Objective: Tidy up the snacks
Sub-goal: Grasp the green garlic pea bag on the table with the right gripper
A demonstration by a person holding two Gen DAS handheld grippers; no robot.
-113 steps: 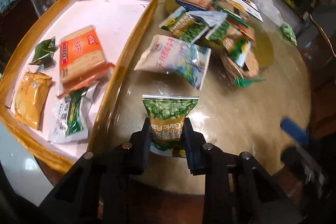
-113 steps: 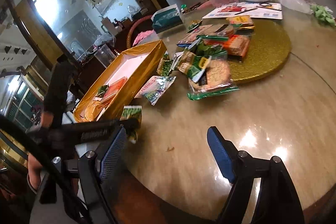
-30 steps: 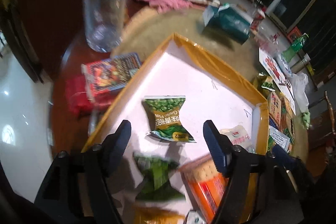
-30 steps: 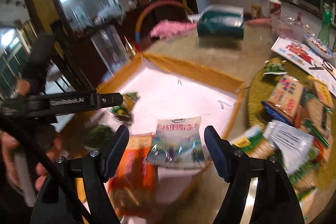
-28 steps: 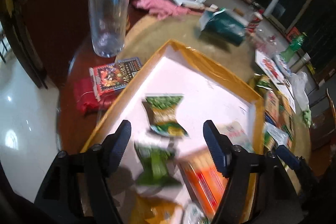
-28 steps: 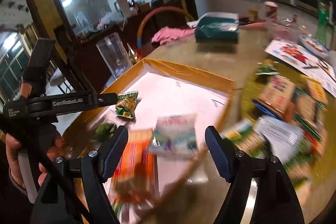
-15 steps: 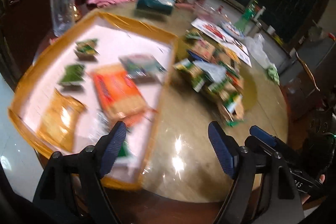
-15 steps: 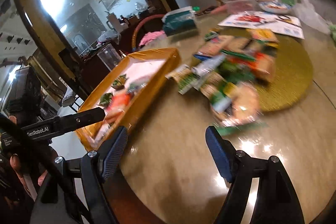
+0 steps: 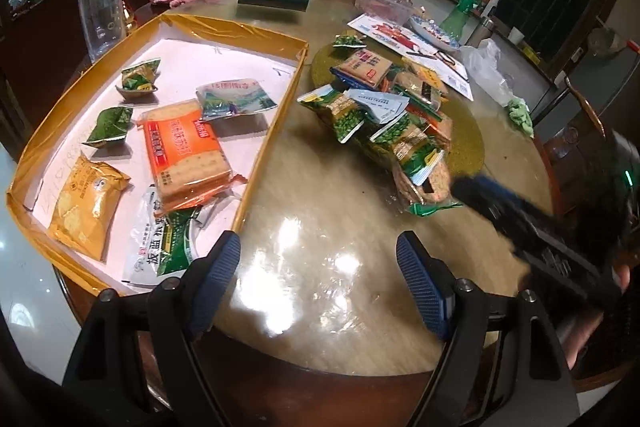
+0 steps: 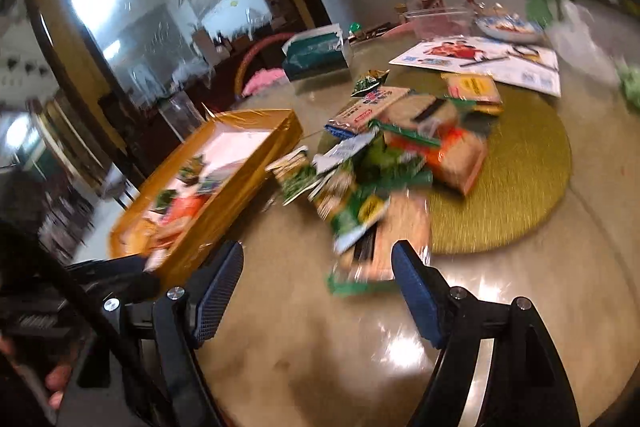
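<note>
Both grippers — left (image 9: 319, 279), right (image 10: 317, 281) — spread, empty.

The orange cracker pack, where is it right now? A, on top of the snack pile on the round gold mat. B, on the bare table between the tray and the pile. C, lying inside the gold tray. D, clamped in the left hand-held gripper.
C: the orange cracker pack lies flat on the white floor of the gold tray, among other packets, while the left hand-held gripper is open and holds nothing.
</note>
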